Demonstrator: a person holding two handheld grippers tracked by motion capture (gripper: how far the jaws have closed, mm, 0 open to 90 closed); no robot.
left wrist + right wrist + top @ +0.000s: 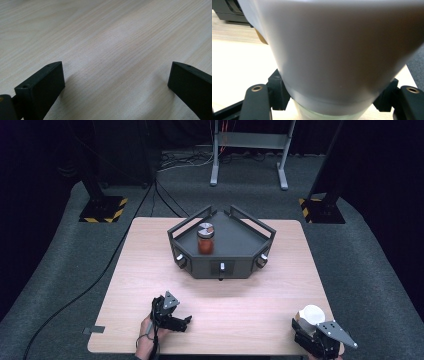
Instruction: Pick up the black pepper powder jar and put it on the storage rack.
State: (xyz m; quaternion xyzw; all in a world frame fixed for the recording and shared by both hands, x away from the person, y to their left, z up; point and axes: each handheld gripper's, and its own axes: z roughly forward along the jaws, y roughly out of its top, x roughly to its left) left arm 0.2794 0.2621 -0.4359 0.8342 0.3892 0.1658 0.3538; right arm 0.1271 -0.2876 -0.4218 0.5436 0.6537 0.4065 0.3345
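Meanwhile the right gripper (311,327) clamps a white tapered cup (337,50); the left gripper (116,82) gapes wide.

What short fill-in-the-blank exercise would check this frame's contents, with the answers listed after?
1. The glass jar of red-orange contents stands on the dark grey angular ____.
2. The left gripper has its jaws ____, with nothing between them.
3. The right gripper is closed on a ____ plastic cup.
4. Both grippers are at the near edge of the light ____ table.

Missing words: platform; open; white; wooden
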